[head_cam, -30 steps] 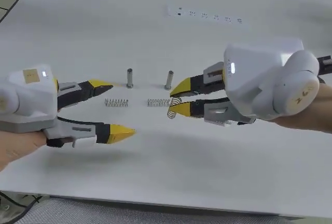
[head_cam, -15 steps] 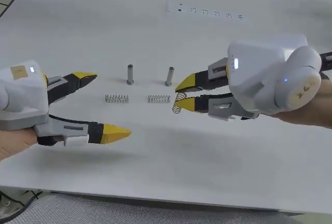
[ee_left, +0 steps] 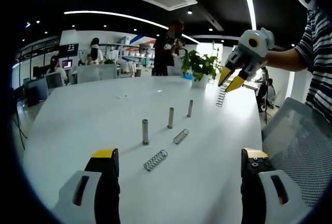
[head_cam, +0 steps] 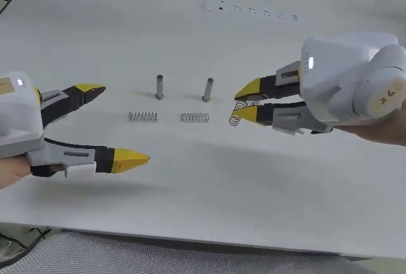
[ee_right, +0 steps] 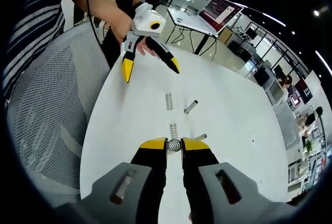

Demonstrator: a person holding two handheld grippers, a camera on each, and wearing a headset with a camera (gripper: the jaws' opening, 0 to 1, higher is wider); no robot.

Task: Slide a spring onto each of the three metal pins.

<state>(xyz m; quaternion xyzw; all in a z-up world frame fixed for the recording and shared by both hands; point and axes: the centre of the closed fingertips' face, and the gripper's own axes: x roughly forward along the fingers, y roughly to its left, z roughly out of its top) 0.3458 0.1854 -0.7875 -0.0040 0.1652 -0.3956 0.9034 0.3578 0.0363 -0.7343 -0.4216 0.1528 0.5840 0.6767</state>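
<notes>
Where it is pinched at its top end by the nearly closed yellow tips of the right gripper, the held spring hangs with its long axis close to upright, the free end pointing down towards the white table. It is a thin wire coil, found just right of the right pin. That pin and the left pin are plain grey metal cylinders, stood upright. A third pin is seen in the left gripper view. Just nearer, two coils are laid flat, long axes running left to right: the left spring and the right spring. Well to the left, the left gripper is held wide open and empty.
</notes>
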